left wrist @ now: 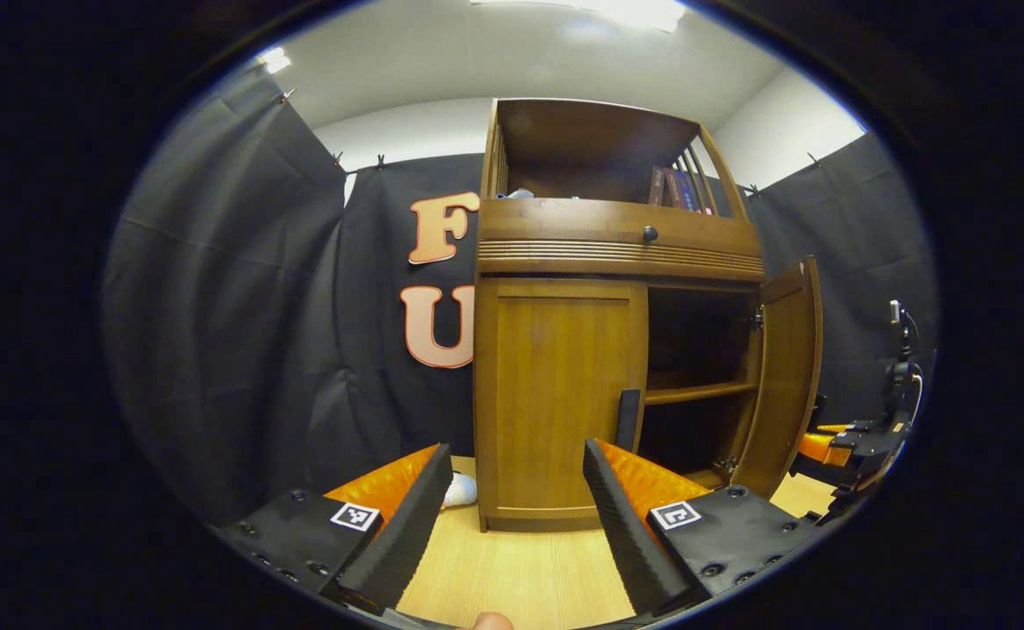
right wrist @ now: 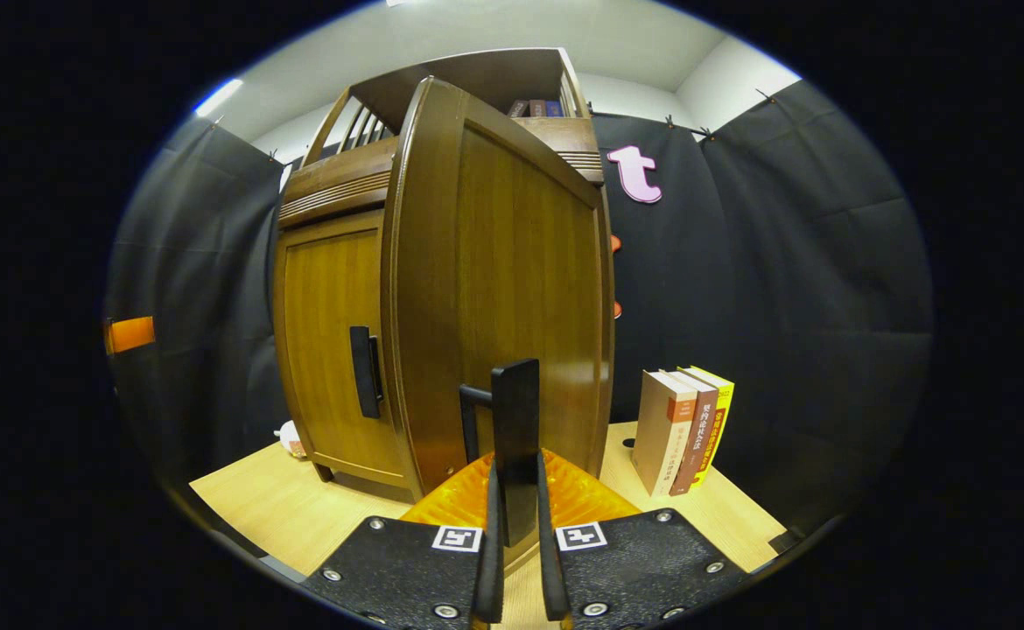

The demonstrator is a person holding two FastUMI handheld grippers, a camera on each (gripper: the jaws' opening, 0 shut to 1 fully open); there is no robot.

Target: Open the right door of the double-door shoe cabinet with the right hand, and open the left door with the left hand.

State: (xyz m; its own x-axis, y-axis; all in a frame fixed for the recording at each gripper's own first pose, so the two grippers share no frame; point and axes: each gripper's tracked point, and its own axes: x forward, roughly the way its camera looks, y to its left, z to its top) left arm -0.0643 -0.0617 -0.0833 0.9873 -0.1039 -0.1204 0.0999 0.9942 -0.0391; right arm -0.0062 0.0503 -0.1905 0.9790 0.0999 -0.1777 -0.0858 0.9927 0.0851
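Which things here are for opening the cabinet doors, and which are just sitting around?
For the job: right door, swung open; its handle, with the right gripper shut on it; left door, closed; its handle; left gripper, fingers apart.

Just there: standing books; shelf books; drawer knob.

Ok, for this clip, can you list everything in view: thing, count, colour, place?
shoe cabinet: one, brown wood, on the table
right door: one, brown, swung open
left door: one, brown, closed
door handles: two, black; left door's free, right door's gripped
drawer knob: one, black, above the doors
books on top shelf: a few, dark
standing books: three, right of cabinet
table: one, light wood
left gripper: orange-black, open, before left door
right gripper: orange-black, shut on right door's handle
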